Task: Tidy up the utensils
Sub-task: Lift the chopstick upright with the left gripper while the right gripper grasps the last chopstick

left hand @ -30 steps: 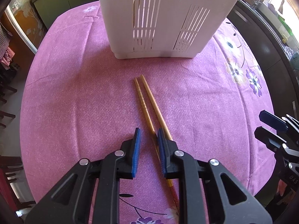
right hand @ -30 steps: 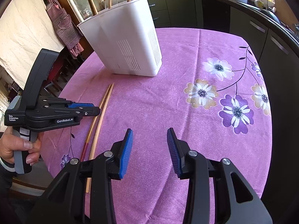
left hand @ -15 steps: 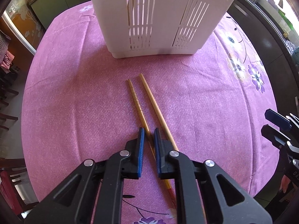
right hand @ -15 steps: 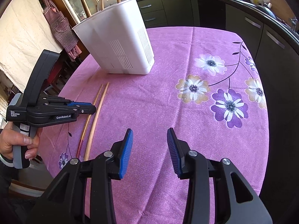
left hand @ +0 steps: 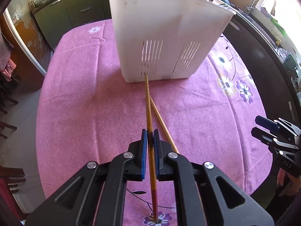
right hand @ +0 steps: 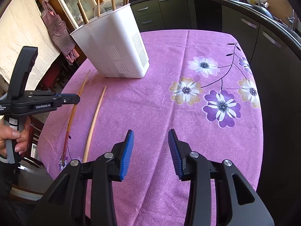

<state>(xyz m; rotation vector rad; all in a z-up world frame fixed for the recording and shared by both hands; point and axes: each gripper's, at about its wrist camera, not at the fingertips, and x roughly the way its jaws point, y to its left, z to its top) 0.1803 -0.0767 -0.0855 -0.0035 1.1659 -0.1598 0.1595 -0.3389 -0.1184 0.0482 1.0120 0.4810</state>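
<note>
My left gripper (left hand: 150, 137) is shut on a wooden chopstick with a red end (left hand: 148, 109) and holds it lifted off the purple tablecloth, tip toward the white utensil holder (left hand: 165, 30). A second, plain chopstick (left hand: 162, 124) lies on the cloth just right of it. In the right wrist view the held chopstick (right hand: 75, 107) passes through the left gripper (right hand: 75, 98), the plain chopstick (right hand: 95, 120) lies flat, and the holder (right hand: 112, 52) has several wooden utensils standing in it. My right gripper (right hand: 150, 146) is open and empty above the cloth.
The round table carries a purple flowered tablecloth (right hand: 207, 101). Dark kitchen cabinets (right hand: 244, 28) curve around the far and right sides. Chairs (left hand: 7, 98) stand at the left. The table edge drops off near both grippers.
My left gripper has closed on the red-ended chopstick and raised it off the cloth. The plain chopstick stays on the table. My right gripper stays open.
</note>
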